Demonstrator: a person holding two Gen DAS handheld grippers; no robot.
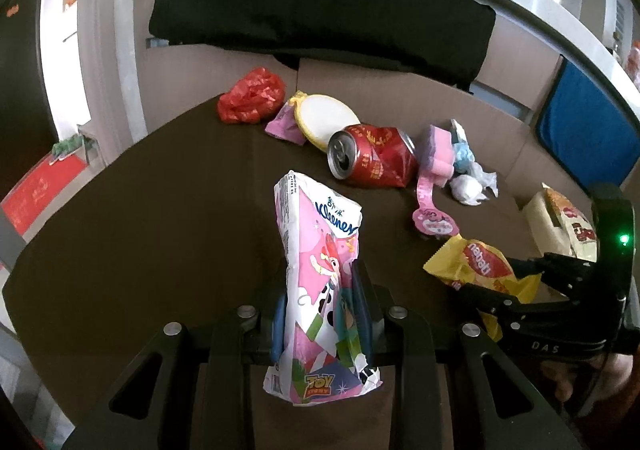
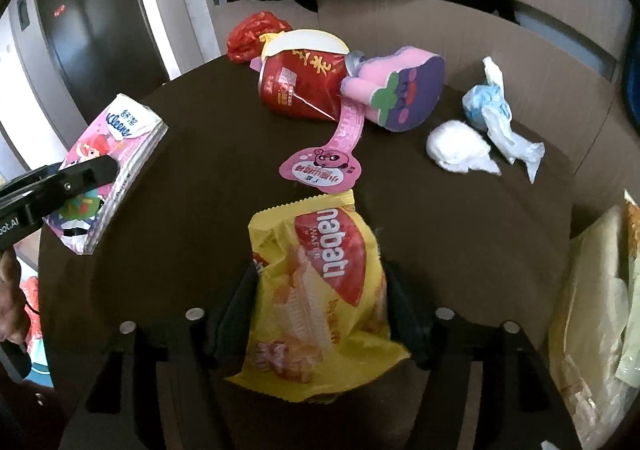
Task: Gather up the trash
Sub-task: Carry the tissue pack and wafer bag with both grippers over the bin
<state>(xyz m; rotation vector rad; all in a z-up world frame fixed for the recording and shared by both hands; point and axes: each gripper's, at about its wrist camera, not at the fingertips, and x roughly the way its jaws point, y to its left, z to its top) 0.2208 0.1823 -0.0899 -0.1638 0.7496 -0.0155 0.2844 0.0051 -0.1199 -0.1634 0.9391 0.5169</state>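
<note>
My left gripper point(image 1: 320, 314) has its jaws clamped on a pink-and-white Kleenex tissue pack point(image 1: 320, 282), held upright above the dark brown worktop point(image 1: 160, 230). My right gripper point(image 2: 320, 306) has the yellow Nabati wafer wrapper point(image 2: 320, 282) between its jaws; going by the gap at each side, they are not pressing on it, and the last change I saw was a widening.

The rest of the trash lies in a loose row along the far edge of the worktop: a crumpled red plastic bag point(image 1: 252, 102), a round white lid with a yellow rim point(image 1: 328, 116), a dented red can point(image 1: 372, 162) on its side, a pink and purple sponge point(image 2: 396, 90), a pink paper label point(image 2: 324, 166), a blue-and-white crumpled wrapper point(image 2: 496, 110) and a white wad of tissue point(image 2: 456, 146).

Behind the worktop stand cardboard panels point(image 1: 400, 86), with a black cloth point(image 1: 320, 22) draped over them. A blue cushion point(image 1: 584, 130) sits to the right, and a red mat point(image 1: 44, 186) lies on the floor at left.
</note>
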